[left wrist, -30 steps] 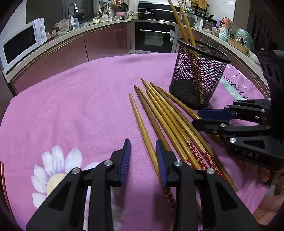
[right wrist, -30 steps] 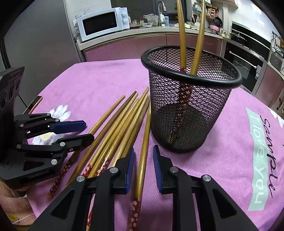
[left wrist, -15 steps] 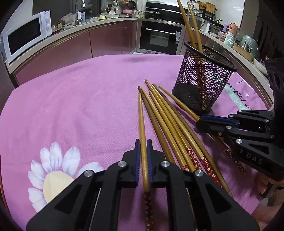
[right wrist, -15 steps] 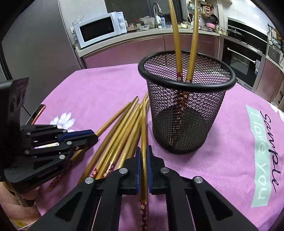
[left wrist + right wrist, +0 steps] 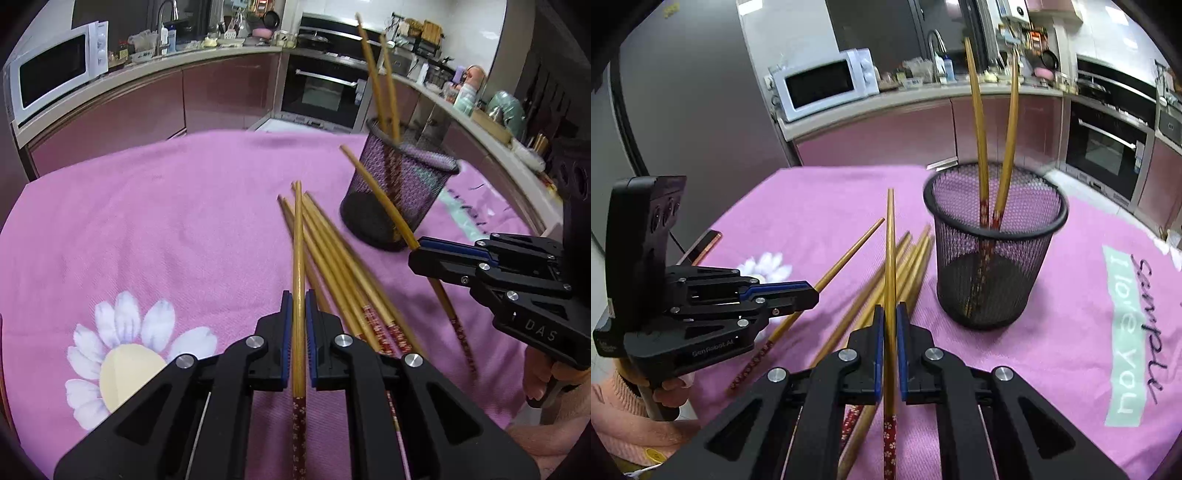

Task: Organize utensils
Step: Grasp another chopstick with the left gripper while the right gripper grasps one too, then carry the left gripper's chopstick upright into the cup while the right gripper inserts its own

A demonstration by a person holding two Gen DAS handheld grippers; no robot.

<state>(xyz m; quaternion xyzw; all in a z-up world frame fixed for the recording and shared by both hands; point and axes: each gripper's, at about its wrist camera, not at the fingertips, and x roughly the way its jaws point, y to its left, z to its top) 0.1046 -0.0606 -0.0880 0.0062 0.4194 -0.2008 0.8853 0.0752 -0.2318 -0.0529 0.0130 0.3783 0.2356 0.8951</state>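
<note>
Both tongs, left (image 5: 298, 332) and right (image 5: 890, 343), each pinch one chopstick (image 5: 297, 243), so tip them upright and drop patterned-end-down into the mesh cup (image 5: 993, 251), one at a time.

A pink tablecloth (image 5: 155, 229) with a daisy print (image 5: 125, 354) is spread at six o'clock. A white microwave (image 5: 55, 74) is seen at ten o'clock, a built-in oven (image 5: 321, 96) at twelve, and a tap (image 5: 936, 40) beside the microwave.

Two chopsticks (image 5: 982, 147) in holder (image 5: 993, 273); loose chopsticks (image 5: 908, 266) left.
</note>
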